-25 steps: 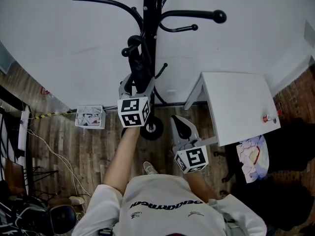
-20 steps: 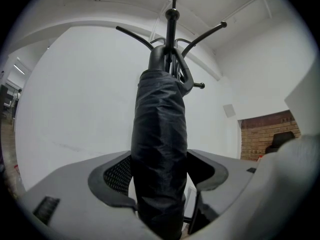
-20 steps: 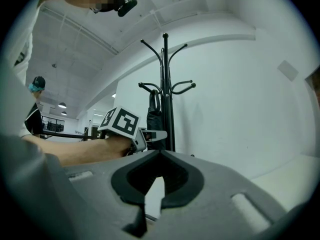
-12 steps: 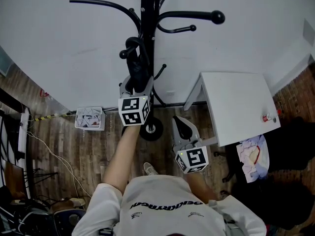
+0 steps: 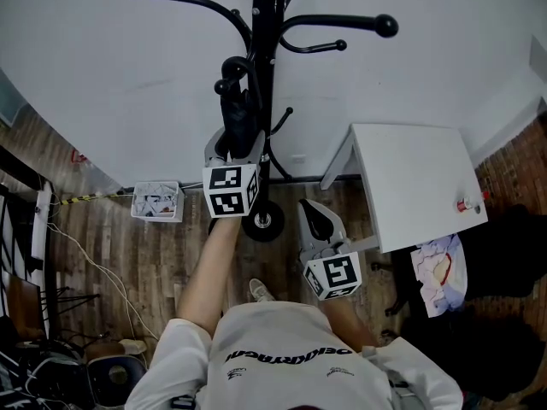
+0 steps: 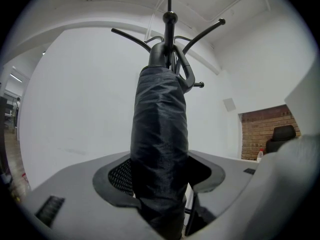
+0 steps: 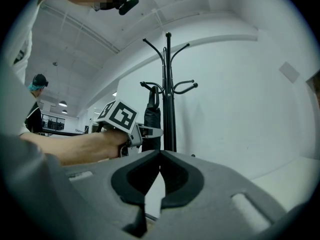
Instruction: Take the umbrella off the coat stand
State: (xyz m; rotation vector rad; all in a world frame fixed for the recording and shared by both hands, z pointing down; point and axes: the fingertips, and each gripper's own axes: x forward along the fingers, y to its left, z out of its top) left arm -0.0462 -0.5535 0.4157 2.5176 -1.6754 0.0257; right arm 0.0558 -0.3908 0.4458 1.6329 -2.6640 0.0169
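The folded umbrella (image 6: 160, 134) hangs upright beside the pole of the coat stand (image 5: 269, 75), long axis vertical, squarely between the closing jaws of our left claw (image 5: 234, 148) (pads meeting the fabric). Our right claw (image 7: 160, 154), jaws together and empty, sits farther from the coat stand.

Found on white shirt (image 5: 291, 348): one line of dark lettering, upside down, not reliably readable; smaller print below, too small. Square black-and-white code patterns on left cube (image 5: 231, 191) and right cube (image 5: 333, 278), without letters or numbers.
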